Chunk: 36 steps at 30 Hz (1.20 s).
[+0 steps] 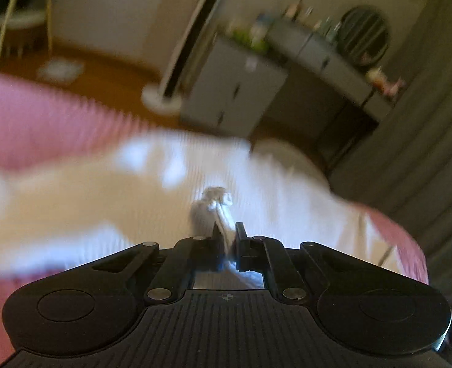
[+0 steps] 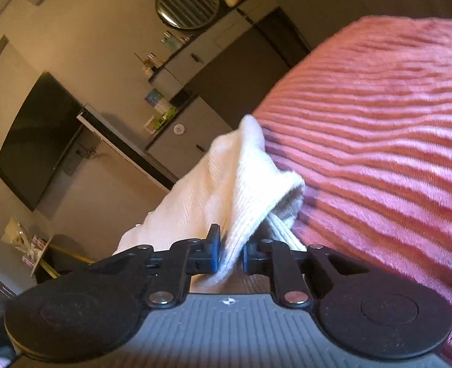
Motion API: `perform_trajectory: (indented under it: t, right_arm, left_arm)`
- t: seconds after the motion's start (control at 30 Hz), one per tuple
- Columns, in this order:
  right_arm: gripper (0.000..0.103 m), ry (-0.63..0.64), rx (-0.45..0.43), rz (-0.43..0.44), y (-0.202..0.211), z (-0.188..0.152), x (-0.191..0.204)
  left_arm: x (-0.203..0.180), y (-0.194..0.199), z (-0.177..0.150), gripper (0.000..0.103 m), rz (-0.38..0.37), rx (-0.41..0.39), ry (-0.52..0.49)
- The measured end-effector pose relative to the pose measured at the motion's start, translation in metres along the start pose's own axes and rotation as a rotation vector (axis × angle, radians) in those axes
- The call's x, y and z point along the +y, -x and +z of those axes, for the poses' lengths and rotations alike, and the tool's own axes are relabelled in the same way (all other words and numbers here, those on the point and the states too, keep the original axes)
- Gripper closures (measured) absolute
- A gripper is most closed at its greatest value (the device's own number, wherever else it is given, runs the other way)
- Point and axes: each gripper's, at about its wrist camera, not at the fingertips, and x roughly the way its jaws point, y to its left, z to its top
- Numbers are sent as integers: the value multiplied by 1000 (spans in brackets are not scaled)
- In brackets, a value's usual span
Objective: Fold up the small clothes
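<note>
No legible writing or brand anywhere. One white garment point(image 2: 241, 181), ribbed, lifted above one pink ribbed blanket point(image 2: 379, 141) at three o'clock. Right claw point(image 2: 231, 253) clenched on its hem; left claw point(image 1: 227, 236) pinched tight on a bunched white corner point(image 1: 216, 205). One round mirror point(image 2: 187, 3) at twelve o'clock.

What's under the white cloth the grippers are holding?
Under the white cloth lies a pink ribbed blanket; it shows beside the cloth. Both the left gripper and the right gripper pinch the cloth. What's beneath the blanket is hidden.
</note>
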Motion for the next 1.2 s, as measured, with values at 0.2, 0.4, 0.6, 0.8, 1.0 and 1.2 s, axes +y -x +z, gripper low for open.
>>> perform_trajectory:
  t: [0.2,0.4,0.6,0.8,1.0,1.2]
  right_arm:
    - [90,69,-29,67,9,-3,13]
    - [91,81,128,-53,-9,-9,12]
    - [87,-17,103,-5,-7,-5,0]
    - [86,-41,16,7,1,-2,-7]
    - [92,-82,-36,-26,0,4,-23]
    - [93,-143,-76,-23,3,3,-33]
  left_arm:
    - [3,45,8,94,7,-198,-62]
    - [17,17,-31,94,133,-4,-122]
    - [26,14,-33,93,128,29,-88]
    - [28,15,-33,93,144,16,-99]
    - [30,18,-32,94,169,-3,-91]
    - [30,23,-25,94,170,-24,-90]
